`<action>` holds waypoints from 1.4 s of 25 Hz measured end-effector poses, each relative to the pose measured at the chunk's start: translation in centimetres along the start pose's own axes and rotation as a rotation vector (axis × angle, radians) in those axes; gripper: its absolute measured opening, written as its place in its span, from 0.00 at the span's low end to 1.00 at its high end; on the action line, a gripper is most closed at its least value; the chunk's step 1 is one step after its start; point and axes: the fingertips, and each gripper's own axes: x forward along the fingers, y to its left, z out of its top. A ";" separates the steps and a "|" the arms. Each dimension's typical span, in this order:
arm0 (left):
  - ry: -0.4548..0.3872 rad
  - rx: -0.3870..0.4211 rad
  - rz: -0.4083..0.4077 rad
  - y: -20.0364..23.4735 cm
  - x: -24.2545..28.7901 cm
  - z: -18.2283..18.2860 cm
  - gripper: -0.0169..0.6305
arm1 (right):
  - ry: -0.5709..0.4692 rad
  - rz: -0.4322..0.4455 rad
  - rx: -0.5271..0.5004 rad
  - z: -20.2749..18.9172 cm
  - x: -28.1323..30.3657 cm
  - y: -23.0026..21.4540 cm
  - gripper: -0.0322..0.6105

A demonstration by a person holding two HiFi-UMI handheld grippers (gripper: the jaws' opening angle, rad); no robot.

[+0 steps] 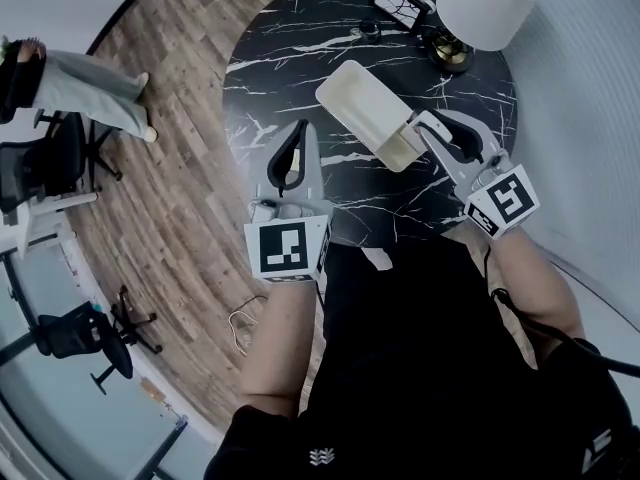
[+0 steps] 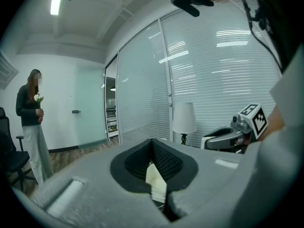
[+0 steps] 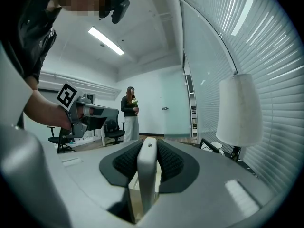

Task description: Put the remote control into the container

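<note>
Right gripper [image 1: 420, 126] grasping remote [image 3: 147, 170] at container [image 1: 365, 108] edge; left gripper [image 1: 290, 158] clenched, empty, over table [image 1: 300, 38].

Evenly bright, fisheye-warped edges, soft foreground

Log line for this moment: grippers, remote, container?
left gripper: shut, empty | right gripper: shut on slim white remote control | container: cream, at right gripper's tip | status: remote control not yet inside
</note>
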 end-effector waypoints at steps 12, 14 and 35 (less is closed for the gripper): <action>-0.021 -0.026 0.005 0.1 0.2 -2.1 0.03 | 0.016 -0.015 -0.041 -2.7 1.0 0.4 0.20; -0.029 -0.025 0.016 0.3 0.1 -2.2 0.03 | 0.015 -0.023 -0.041 -2.9 1.0 0.3 0.20; 0.004 -0.047 0.016 0.8 0.4 -5.3 0.03 | 0.021 -0.054 -0.090 -4.9 1.7 0.8 0.20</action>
